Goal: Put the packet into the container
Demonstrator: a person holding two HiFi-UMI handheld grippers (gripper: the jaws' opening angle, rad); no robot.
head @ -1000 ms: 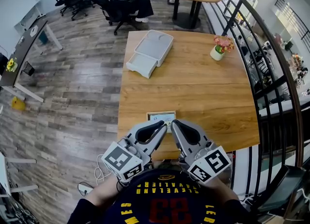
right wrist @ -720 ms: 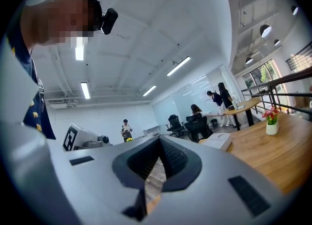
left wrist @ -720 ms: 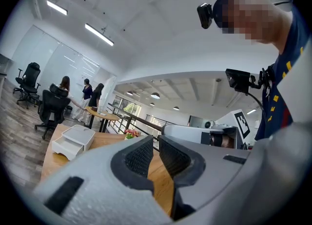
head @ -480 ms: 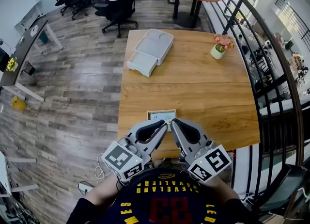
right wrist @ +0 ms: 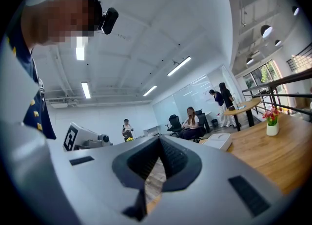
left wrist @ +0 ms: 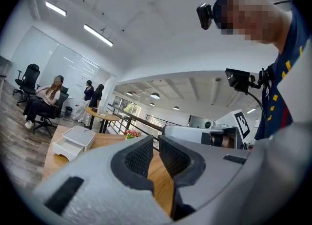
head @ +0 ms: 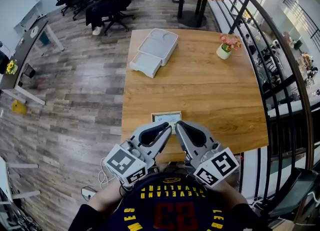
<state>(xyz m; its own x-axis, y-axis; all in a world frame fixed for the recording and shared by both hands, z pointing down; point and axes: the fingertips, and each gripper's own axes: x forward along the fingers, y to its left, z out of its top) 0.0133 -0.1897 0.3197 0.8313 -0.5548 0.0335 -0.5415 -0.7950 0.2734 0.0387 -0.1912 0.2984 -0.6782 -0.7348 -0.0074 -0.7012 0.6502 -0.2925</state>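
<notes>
Packet [head: 166,118] lies flat at the bench [head: 210,90] near edge, just ahead of both tips; container [head: 155,50] is well apart, far left. Left gripper [head: 168,127] barely ajar, empty; right gripper [head: 177,125] clenched on nothing. Packet looks thin, light, probably slick, so pinch one edge.

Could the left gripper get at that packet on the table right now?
Probably yes. The packet lies flat by the table's near edge, right ahead of the left gripper, with nothing between them. Its jaws stand barely apart and empty, so they would likely need to open wider first.
</notes>
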